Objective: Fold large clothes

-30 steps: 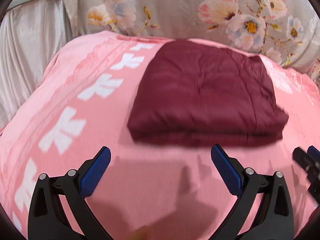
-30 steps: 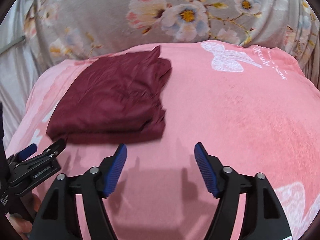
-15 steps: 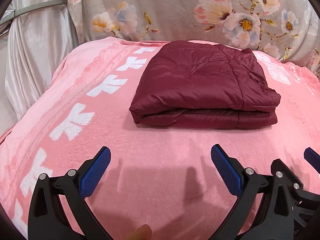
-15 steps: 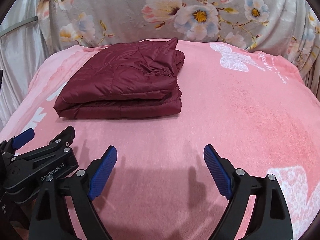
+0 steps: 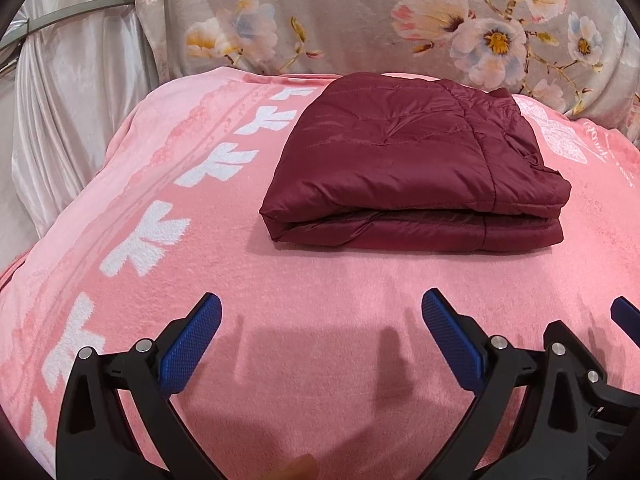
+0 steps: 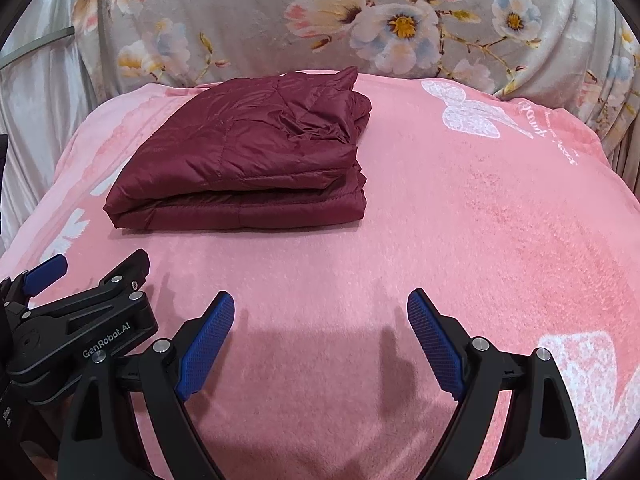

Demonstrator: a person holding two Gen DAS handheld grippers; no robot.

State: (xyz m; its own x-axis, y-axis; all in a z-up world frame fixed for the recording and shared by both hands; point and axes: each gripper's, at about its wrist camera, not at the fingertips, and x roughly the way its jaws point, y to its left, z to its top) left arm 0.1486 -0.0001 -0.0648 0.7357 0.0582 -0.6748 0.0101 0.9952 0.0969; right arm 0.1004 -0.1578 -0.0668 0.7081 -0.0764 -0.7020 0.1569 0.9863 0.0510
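Right wrist view reads "GenRobot.AI" on the left tongs (image 6: pixel 100 276), both tongs wide apart and empty.

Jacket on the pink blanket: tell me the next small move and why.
Probably none beyond lifting both tongs clear. The jacket already lies folded in a neat stack on the blanket, and the left tongs and right tongs stand open and empty short of it. Its bunched right edge might take a light press.
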